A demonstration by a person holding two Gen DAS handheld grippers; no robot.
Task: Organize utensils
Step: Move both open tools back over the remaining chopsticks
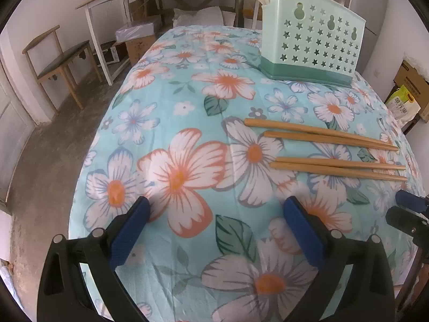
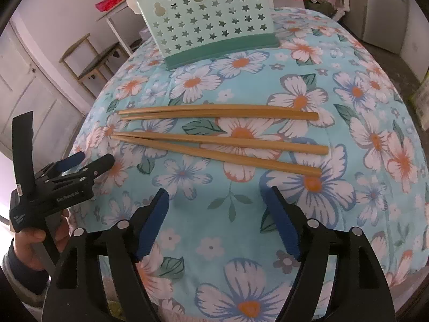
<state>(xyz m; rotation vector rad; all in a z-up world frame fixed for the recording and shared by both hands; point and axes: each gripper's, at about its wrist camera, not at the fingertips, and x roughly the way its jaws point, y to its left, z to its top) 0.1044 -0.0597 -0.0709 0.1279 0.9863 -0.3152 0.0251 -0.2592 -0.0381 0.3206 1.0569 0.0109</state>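
Note:
Several wooden chopsticks [image 2: 219,139] lie side by side on the floral tablecloth [image 2: 214,214]; they also show in the left wrist view [image 1: 329,147] at the right. A mint green utensil holder [image 2: 209,18] with star holes stands behind them, also in the left wrist view [image 1: 311,43], with pale utensils sticking out of it. My right gripper [image 2: 215,204] is open and empty, just short of the nearest chopstick. My left gripper [image 1: 217,209] is open and empty over bare cloth, left of the chopsticks. It also shows at the left of the right wrist view [image 2: 88,161].
The table edge drops off to the left [image 1: 80,187]. A wooden chair [image 1: 59,61] and a white side table [image 1: 112,2] stand beyond on the left. Cardboard boxes [image 1: 410,80] sit at the right. The right gripper's tip [image 1: 410,204] shows at the right edge.

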